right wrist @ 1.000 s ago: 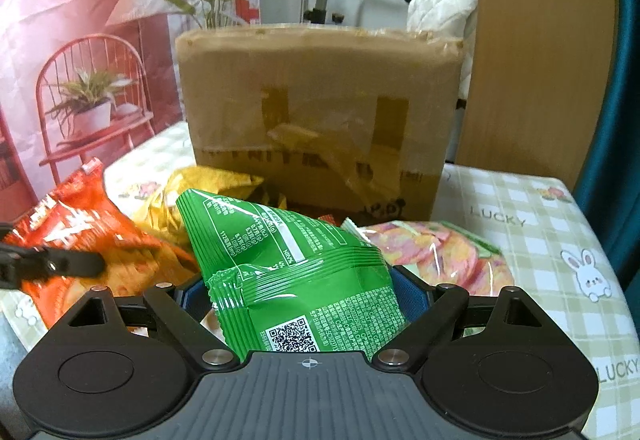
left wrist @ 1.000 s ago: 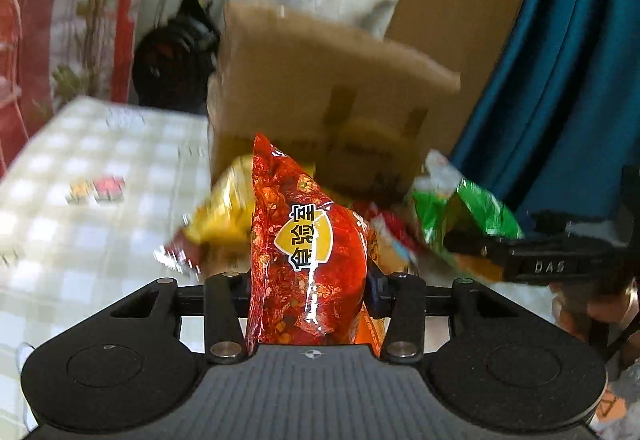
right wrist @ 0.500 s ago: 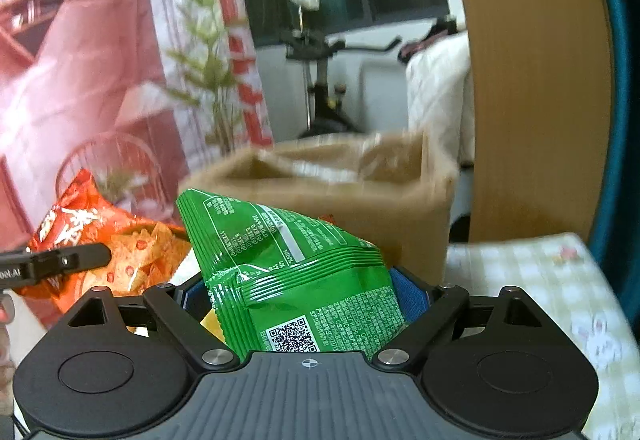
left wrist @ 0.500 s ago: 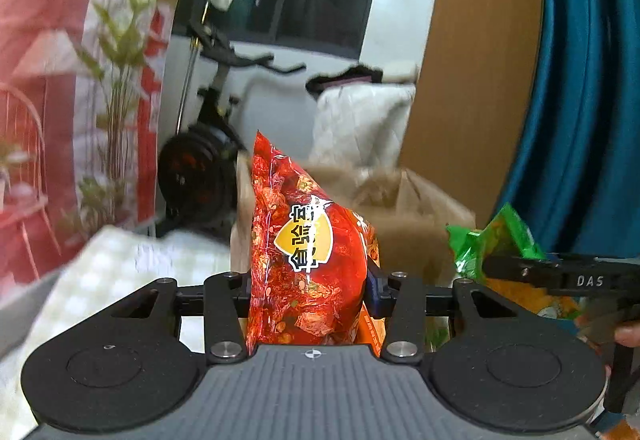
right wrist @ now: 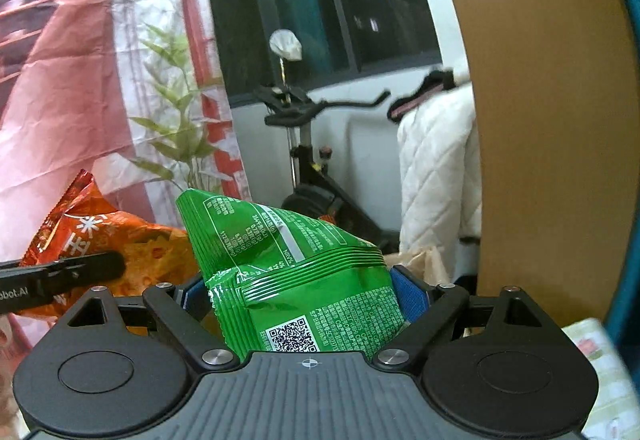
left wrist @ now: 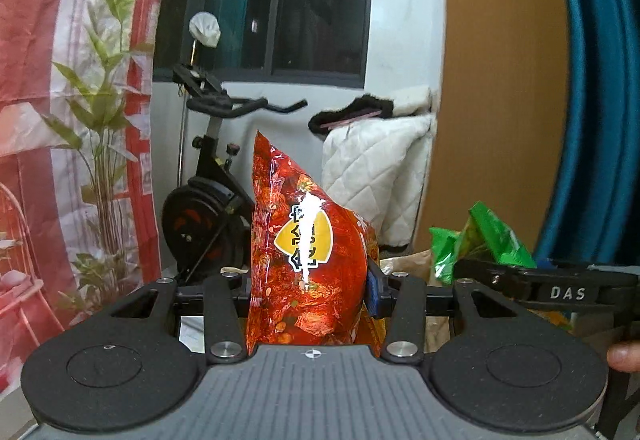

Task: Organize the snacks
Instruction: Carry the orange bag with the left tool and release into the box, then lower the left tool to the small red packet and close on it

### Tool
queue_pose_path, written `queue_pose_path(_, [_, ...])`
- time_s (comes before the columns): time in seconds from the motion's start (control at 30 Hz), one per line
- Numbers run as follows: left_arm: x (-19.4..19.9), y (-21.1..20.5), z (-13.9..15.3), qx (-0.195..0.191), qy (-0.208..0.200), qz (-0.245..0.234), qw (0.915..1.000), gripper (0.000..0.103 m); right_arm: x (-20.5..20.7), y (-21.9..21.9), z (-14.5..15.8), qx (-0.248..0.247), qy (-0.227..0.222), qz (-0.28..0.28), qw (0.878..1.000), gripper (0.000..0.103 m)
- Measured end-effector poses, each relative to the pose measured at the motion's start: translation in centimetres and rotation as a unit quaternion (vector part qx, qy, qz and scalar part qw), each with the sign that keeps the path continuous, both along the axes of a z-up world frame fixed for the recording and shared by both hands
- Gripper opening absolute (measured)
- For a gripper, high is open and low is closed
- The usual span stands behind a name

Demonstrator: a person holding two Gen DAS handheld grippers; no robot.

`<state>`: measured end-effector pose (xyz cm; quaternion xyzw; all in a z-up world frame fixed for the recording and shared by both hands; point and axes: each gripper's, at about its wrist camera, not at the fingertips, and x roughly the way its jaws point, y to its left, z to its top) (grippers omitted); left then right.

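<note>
My left gripper (left wrist: 310,280) is shut on a red snack bag (left wrist: 308,240) with a yellow badge and holds it upright, high in the air. My right gripper (right wrist: 304,288) is shut on a green snack bag (right wrist: 288,260) with a QR code. Each view shows the other bag to the side: the green bag (left wrist: 480,240) at the right of the left wrist view, the red bag (right wrist: 92,236) at the left of the right wrist view. Only the top edge of the cardboard box (right wrist: 420,260) shows, just beyond the green bag.
An exercise bike (left wrist: 208,207) and a white quilted cover (left wrist: 380,167) stand behind. A brown board (right wrist: 552,119) and a blue curtain (left wrist: 600,99) are to the right. A corner of the checked tablecloth (right wrist: 600,360) shows at the lower right.
Both grippers have risen with their bags. The box and the snack pile on the table have dropped almost out of both views, and the room behind now fills them.
</note>
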<state>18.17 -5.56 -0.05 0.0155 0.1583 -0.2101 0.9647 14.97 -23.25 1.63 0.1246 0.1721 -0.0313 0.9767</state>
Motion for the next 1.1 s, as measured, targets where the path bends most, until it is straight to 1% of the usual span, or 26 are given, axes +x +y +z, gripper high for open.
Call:
queue_pose_path(0.1, [2.5, -0.7, -0.6, 0.005, 0.021, 0.004, 0.9998, 0.05, 2.7, -0.8, -1.8, 0.021, 0.022, -0.003, 1.0, 0.088])
queue_pose_path(0.17, [3.7, -0.9, -1.3, 0.011, 0.033, 0.003, 0.9994, 0.053, 3.5, -1.2, -2.8, 0.031, 0.034, -0.005, 0.999, 0.09])
queue_pose_path(0.2, [4.1, -1.0, -1.6, 0.016, 0.039, 0.005, 0.9991, 0.059, 3.9, -1.4, -3.1, 0.033, 0.038, -0.009, 0.999, 0.091])
queue_pose_path(0.23, [4.5, -1.1, -1.8, 0.021, 0.045, 0.008, 0.9987, 0.063, 4.2, -1.4, -3.3, 0.033, 0.04, -0.01, 0.999, 0.096])
queue_pose_path(0.27, [4.6, -1.1, -1.9, 0.024, 0.048, 0.011, 0.9985, 0.07, 4.3, -1.6, -3.5, 0.032, 0.039, -0.01, 0.999, 0.1])
queue_pose_path(0.3, [4.7, -1.0, -2.0, 0.025, 0.049, 0.012, 0.9984, 0.073, 4.1, -1.7, -3.5, 0.031, 0.037, -0.01, 0.999, 0.101])
queue_pose_path(0.43, [4.5, -0.2, -2.0, 0.015, 0.066, 0.015, 0.9976, 0.075, 2.8, -1.1, -3.2, 0.016, 0.03, -0.005, 0.999, 0.101])
queue_pose_path(0.6, [2.0, 1.6, -1.9, -0.007, 0.071, 0.013, 0.9974, 0.075, -0.7, 0.3, -2.8, -0.018, 0.017, 0.012, 1.0, 0.098])
queue_pose_path(0.7, [-0.2, 2.9, -2.7, -0.013, 0.075, 0.012, 0.9971, 0.075, -3.5, 1.6, -3.4, -0.036, 0.013, 0.018, 0.999, 0.098])
queue_pose_path(0.8, [-2.1, 3.9, -3.7, -0.015, 0.082, 0.01, 0.9964, 0.074, -5.9, 2.7, -4.5, -0.031, 0.014, 0.029, 0.999, 0.095])
queue_pose_path(0.83, [-2.8, 4.2, -4.1, -0.015, 0.085, 0.011, 0.9962, 0.074, -6.7, 3.1, -4.9, -0.031, 0.015, 0.031, 0.999, 0.092])
queue_pose_path(0.9, [-3.9, 4.7, -4.9, -0.015, 0.089, 0.013, 0.9958, 0.074, -8.0, 3.7, -5.7, -0.032, 0.019, 0.029, 0.999, 0.084])
queue_pose_path(0.97, [-4.9, 5.2, -5.8, -0.019, 0.099, 0.012, 0.9949, 0.073, -9.1, 4.1, -6.6, -0.029, 0.027, 0.033, 0.999, 0.072])
queue_pose_path(1.0, [-5.4, 5.5, -6.3, -0.021, 0.103, 0.012, 0.9944, 0.073, -9.6, 4.3, -7.0, -0.026, 0.032, 0.035, 0.999, 0.07])
queue_pose_path(1.07, [-6.2, 5.9, -7.2, -0.02, 0.111, 0.014, 0.9935, 0.073, -10.3, 4.6, -7.9, -0.022, 0.044, 0.042, 0.998, 0.062])
queue_pose_path(1.1, [-6.6, 6.0, -7.7, -0.018, 0.116, 0.014, 0.993, 0.072, -10.7, 4.8, -8.3, -0.023, 0.05, 0.046, 0.997, 0.06])
